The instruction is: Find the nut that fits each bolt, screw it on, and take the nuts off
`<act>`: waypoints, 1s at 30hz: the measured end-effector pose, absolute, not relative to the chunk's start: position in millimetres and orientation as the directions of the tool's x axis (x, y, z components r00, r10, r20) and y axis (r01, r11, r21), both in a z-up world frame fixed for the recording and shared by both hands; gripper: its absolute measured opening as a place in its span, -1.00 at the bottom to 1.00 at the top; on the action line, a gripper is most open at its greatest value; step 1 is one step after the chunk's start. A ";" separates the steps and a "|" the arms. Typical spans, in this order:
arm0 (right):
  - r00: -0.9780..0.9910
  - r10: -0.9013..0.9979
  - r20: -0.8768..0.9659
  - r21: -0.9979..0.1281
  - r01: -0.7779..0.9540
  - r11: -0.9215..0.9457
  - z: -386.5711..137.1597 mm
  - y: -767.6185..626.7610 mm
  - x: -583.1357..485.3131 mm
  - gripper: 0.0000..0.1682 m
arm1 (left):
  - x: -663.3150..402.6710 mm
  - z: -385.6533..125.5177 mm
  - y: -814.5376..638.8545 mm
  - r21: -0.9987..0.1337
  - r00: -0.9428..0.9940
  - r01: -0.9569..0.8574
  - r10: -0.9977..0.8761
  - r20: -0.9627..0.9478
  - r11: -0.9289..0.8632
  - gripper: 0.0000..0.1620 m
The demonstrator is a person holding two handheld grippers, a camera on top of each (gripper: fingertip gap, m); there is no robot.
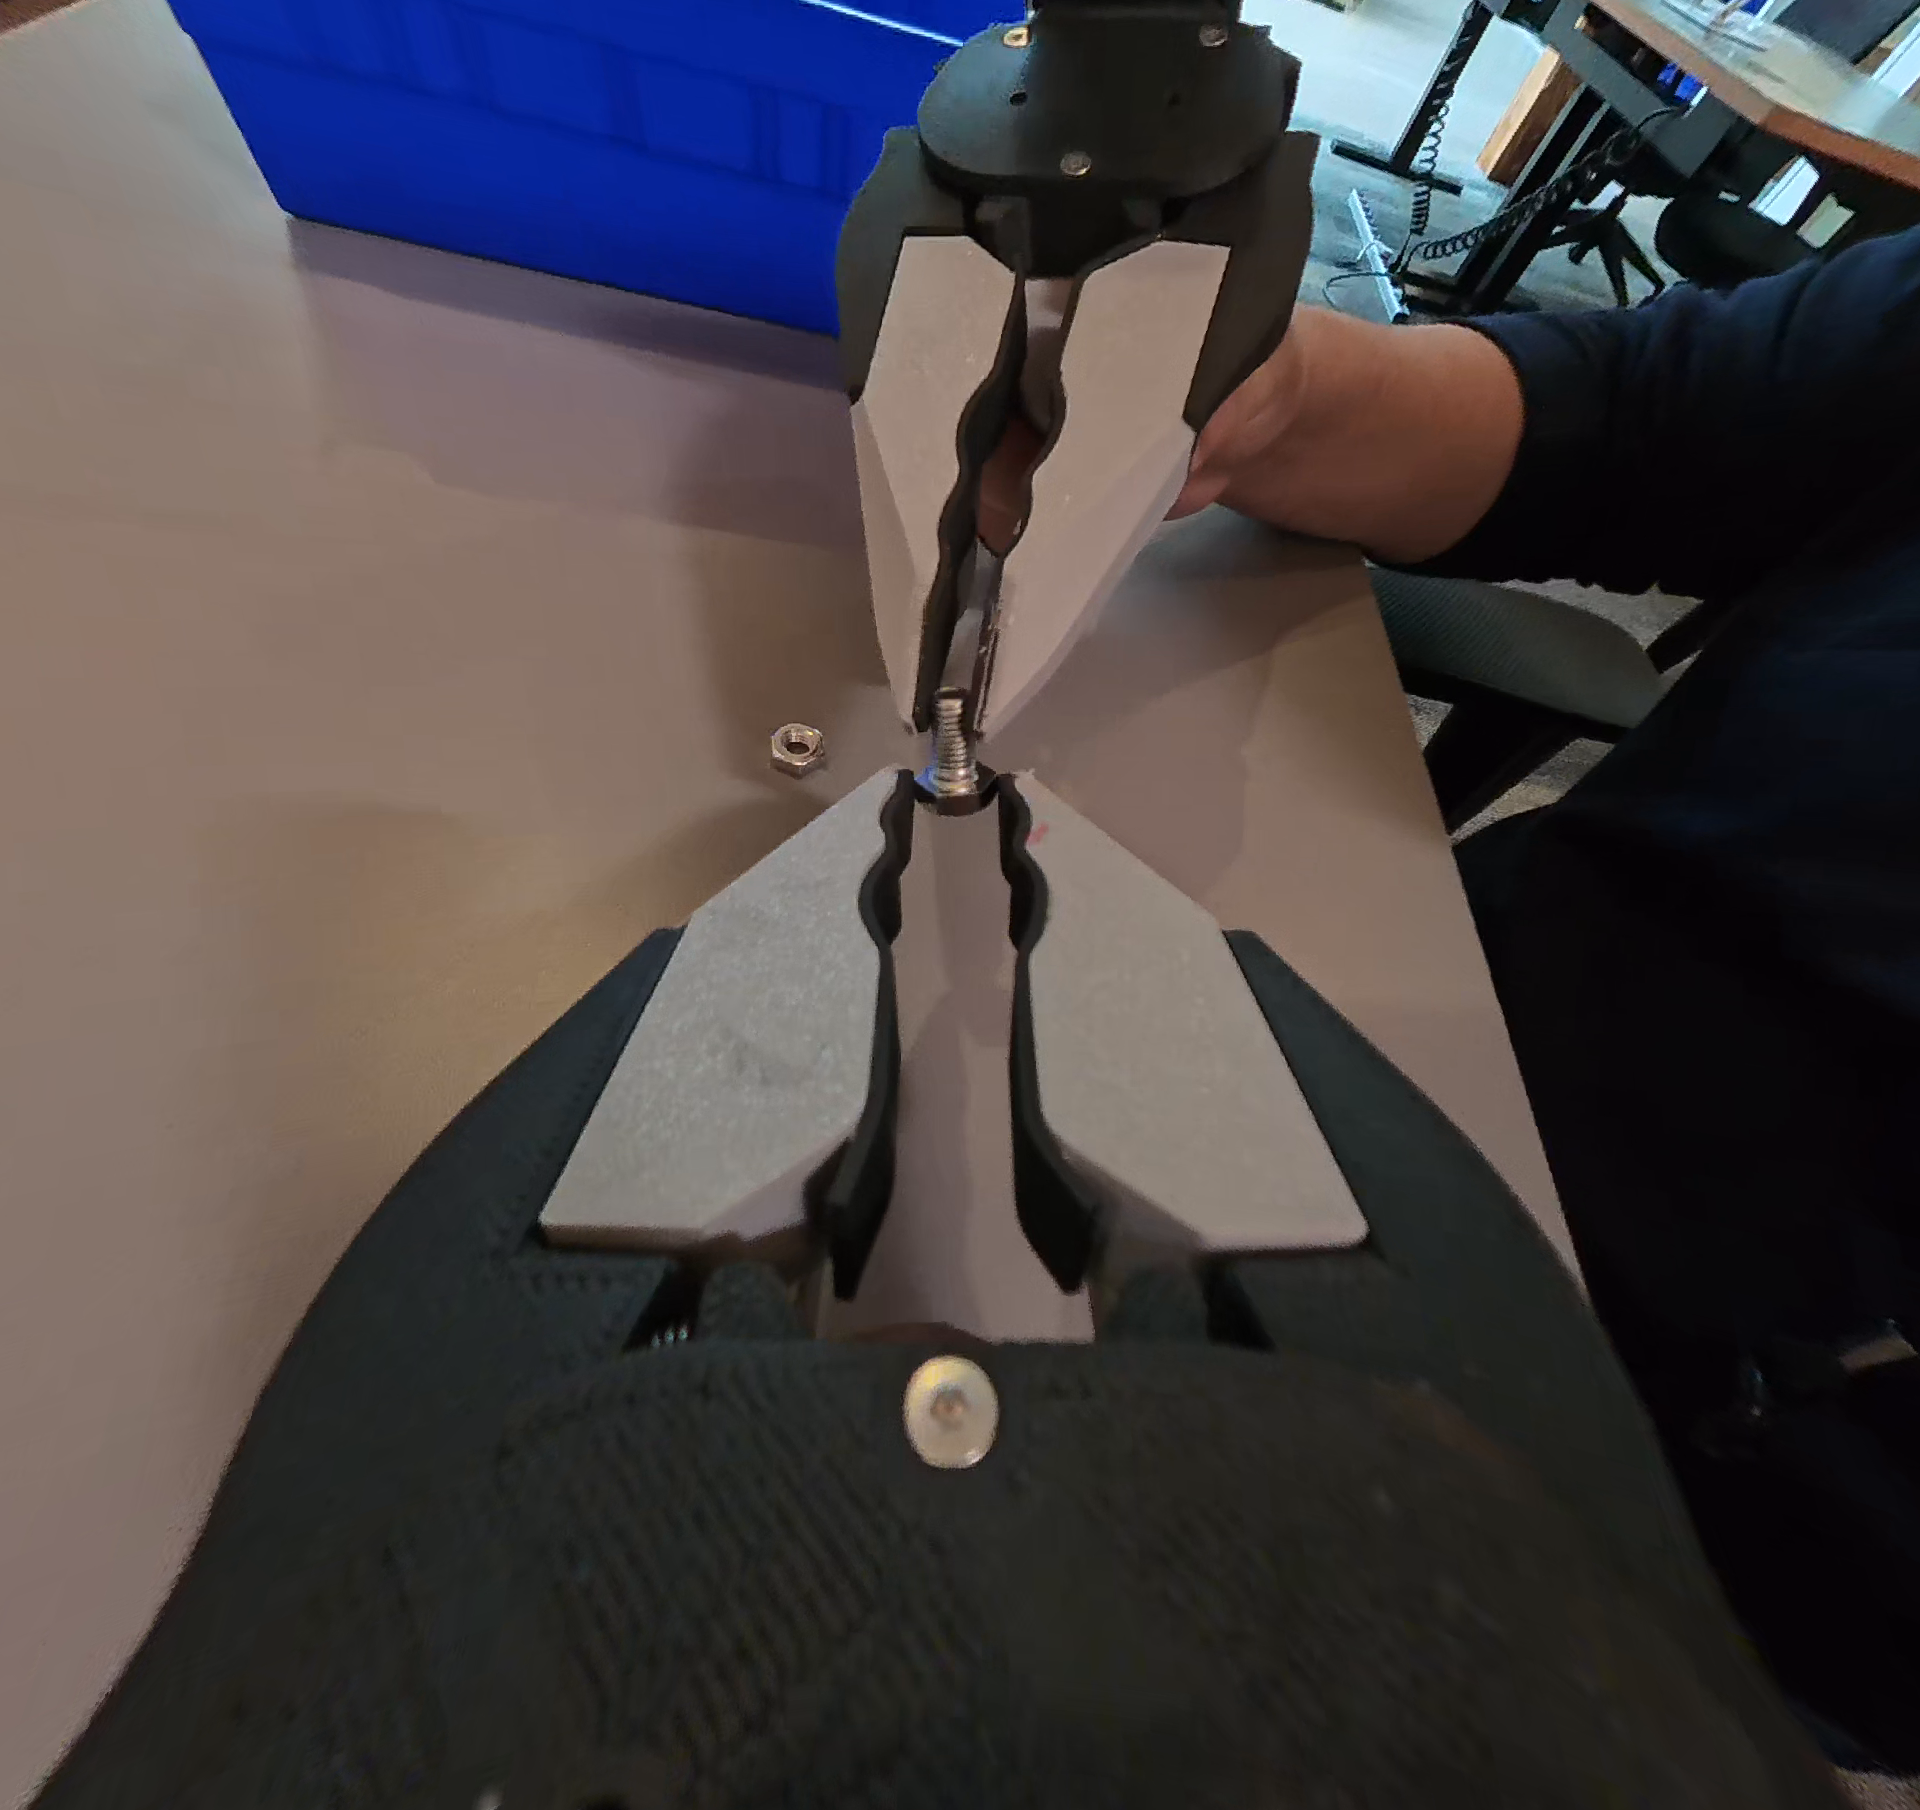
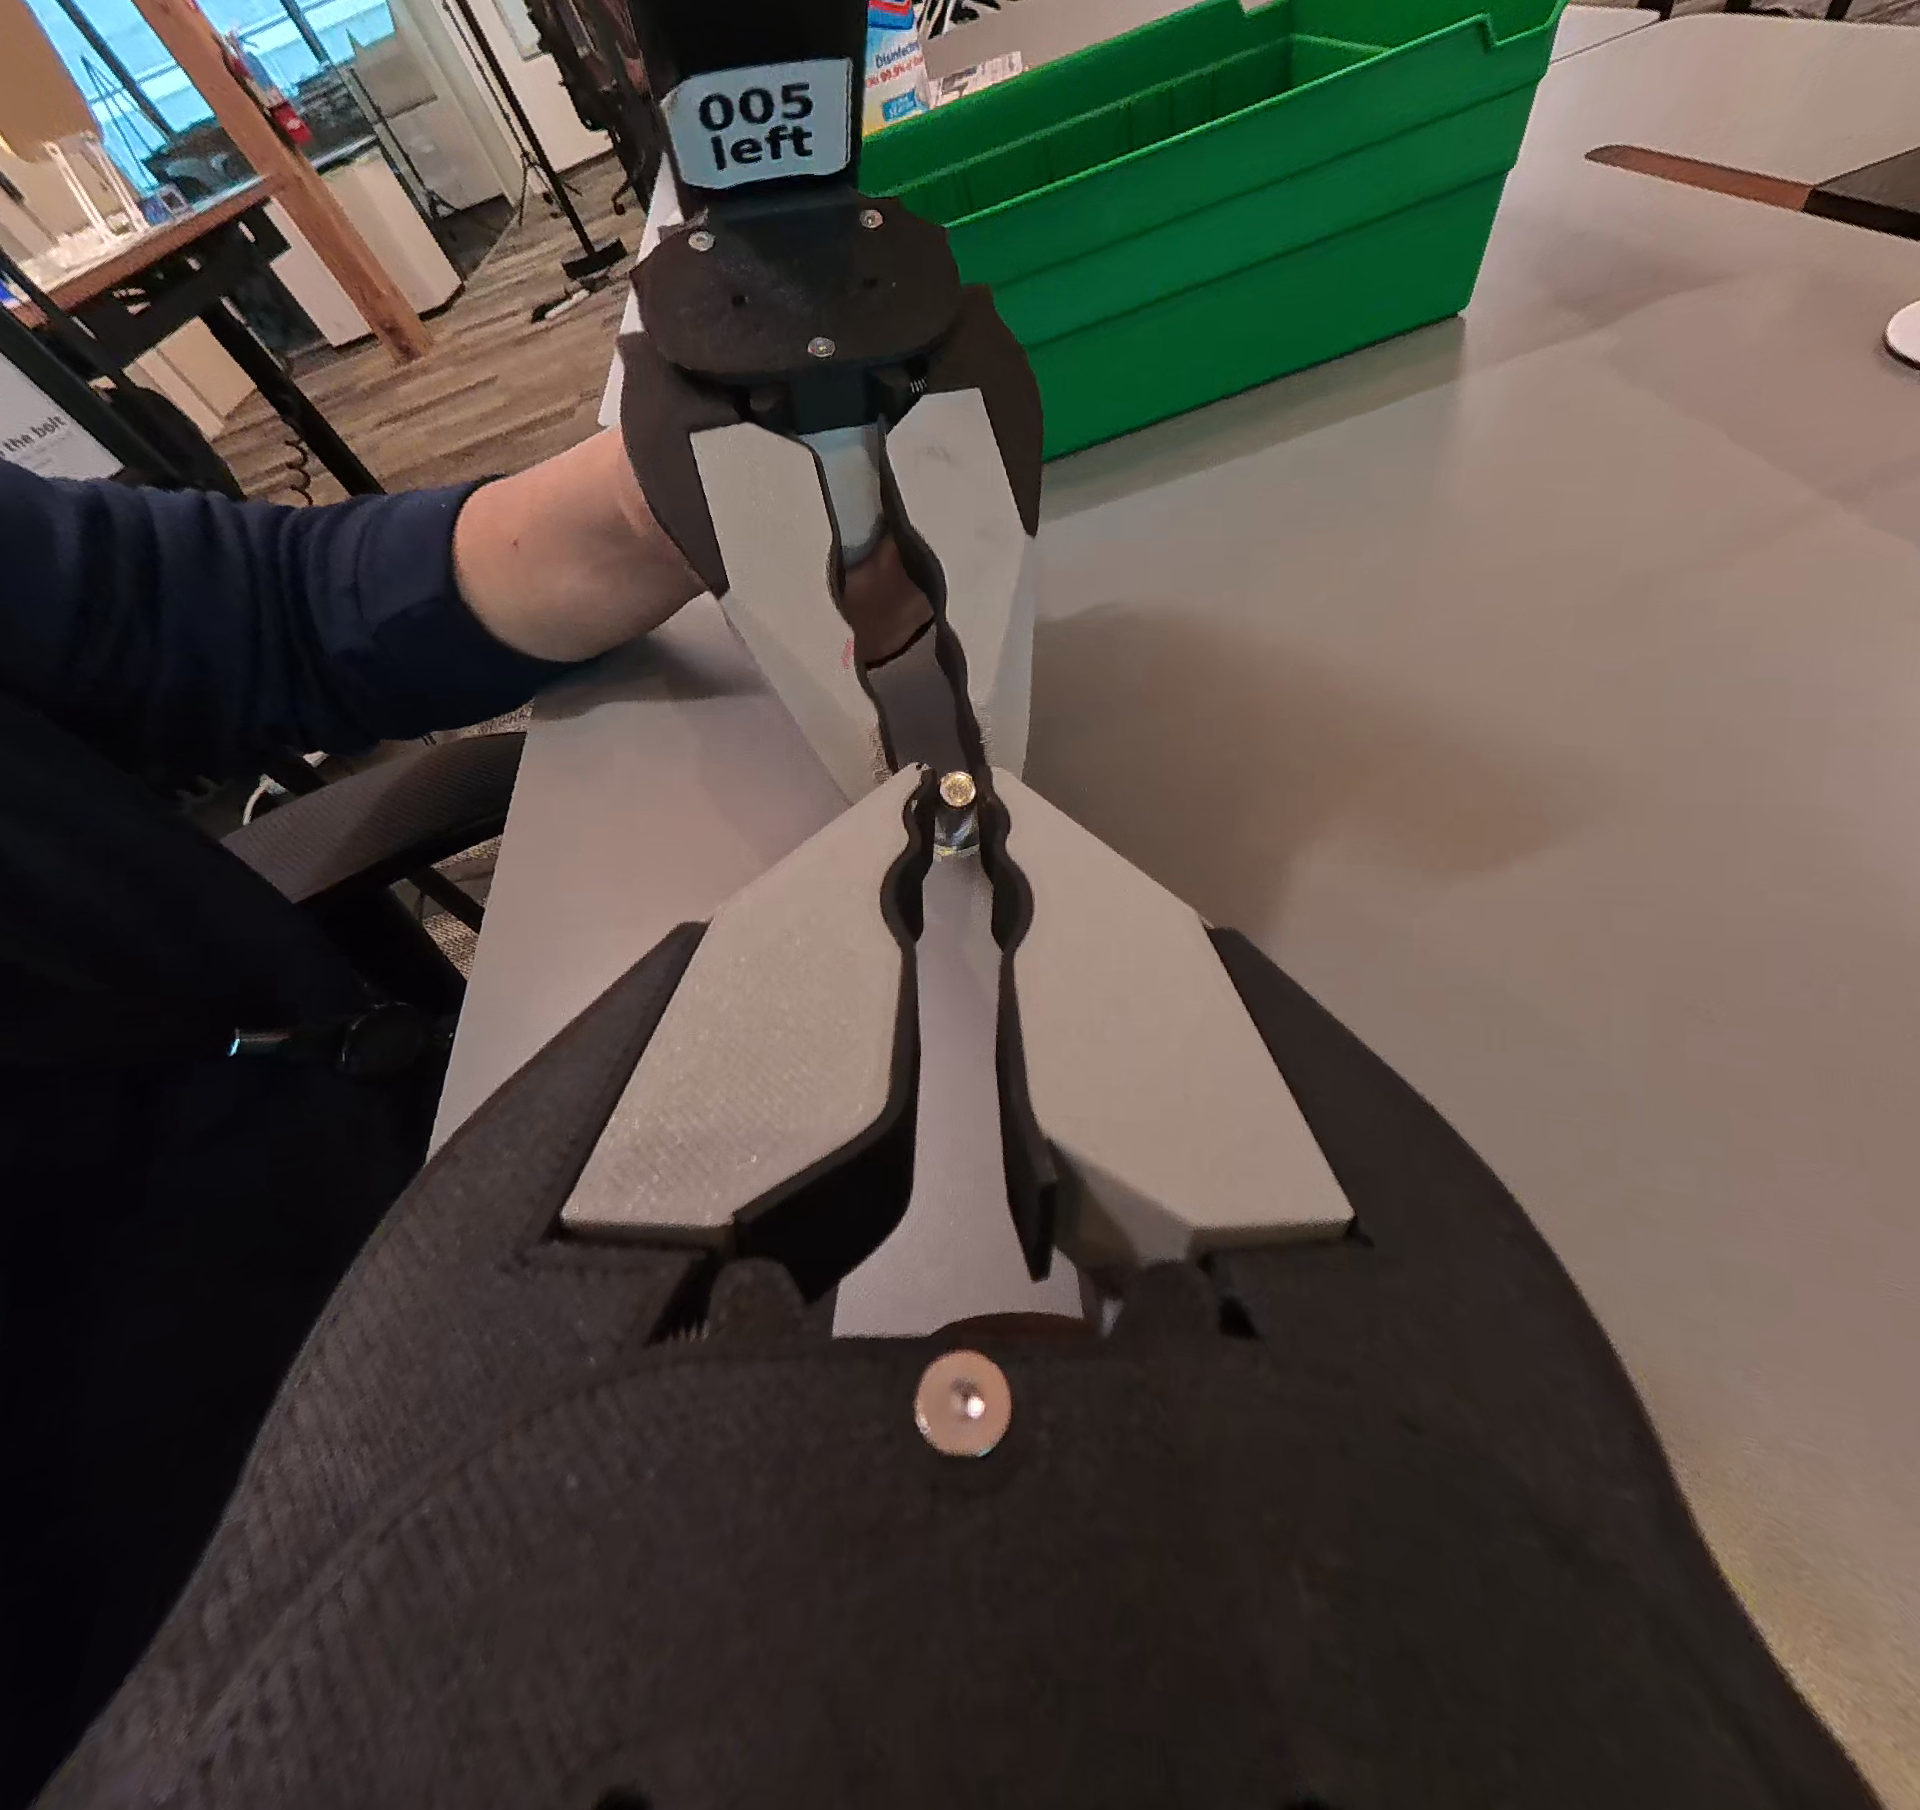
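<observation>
A small silver bolt [image 1: 951, 744] is held between the two grippers, which meet tip to tip above the grey table [image 1: 364, 617]. My left gripper [image 1: 954, 796] is shut on the bolt's hex end. My right gripper [image 2: 954, 830] comes from the opposite side and is shut on a shiny nut [image 2: 954, 841] on the thread; in the left wrist view the right gripper [image 1: 951, 721] closes around the thread's far end. The bolt's round end [image 2: 956, 786] shows just past the nut. The left gripper also shows in the right wrist view [image 2: 940, 768]. A loose hex nut [image 1: 797, 750] lies on the table to the left.
A blue bin [image 1: 582, 87] stands at the back of the table in the left wrist view. A green bin [image 2: 1226, 202] stands behind the left gripper in the right wrist view. The person's hand and dark sleeve [image 1: 1558, 410] are at the table's edge, with a chair [image 1: 1507, 648] below. Less than 4 cm separates the two grippers' tips.
</observation>
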State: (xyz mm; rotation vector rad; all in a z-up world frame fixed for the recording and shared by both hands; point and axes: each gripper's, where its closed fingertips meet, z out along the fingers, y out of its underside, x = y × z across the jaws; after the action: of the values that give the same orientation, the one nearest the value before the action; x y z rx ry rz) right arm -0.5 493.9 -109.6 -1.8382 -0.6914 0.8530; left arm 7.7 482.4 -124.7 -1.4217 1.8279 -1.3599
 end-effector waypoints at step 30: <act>0.538 0.753 -0.380 -0.894 -0.005 -0.448 -106.9 493.5 -3.7 -0.94 | 8.2 -119.2 480.3 -0.886 -0.373 -0.452 -0.880 0.293 -0.104 -0.94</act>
State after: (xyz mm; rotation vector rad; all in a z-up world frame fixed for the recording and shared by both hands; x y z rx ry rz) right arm -3.7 493.5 -106.9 -1.8334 -0.6167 1.0091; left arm 8.2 480.3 -119.2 -1.4566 1.7810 -1.4757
